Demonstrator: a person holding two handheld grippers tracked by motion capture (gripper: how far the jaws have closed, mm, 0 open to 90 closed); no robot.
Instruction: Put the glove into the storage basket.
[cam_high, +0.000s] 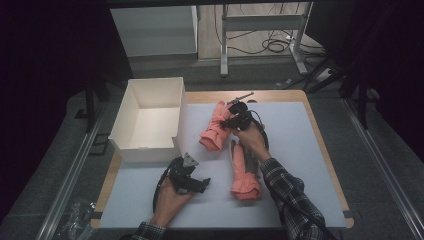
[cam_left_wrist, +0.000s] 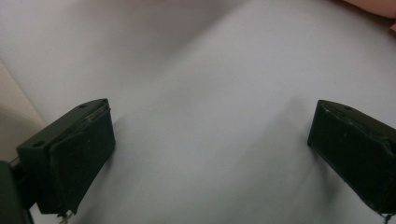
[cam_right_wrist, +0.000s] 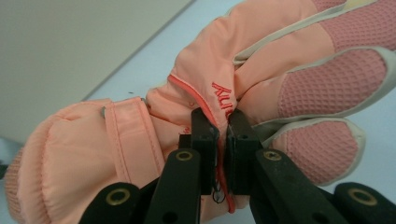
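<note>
Lying on the white mat (cam_high: 300, 150) just right of the white box (cam_high: 150, 120), the pink glove (cam_high: 216, 127) is pinched at a fold of its fabric by the right gripper (cam_right_wrist: 223, 140), jaws squeezed together on it. A second pink glove (cam_high: 244, 175) lies nearer the person. The left gripper (cam_left_wrist: 210, 140) rests low over bare mat, jaws wide apart, holding nothing.
</note>
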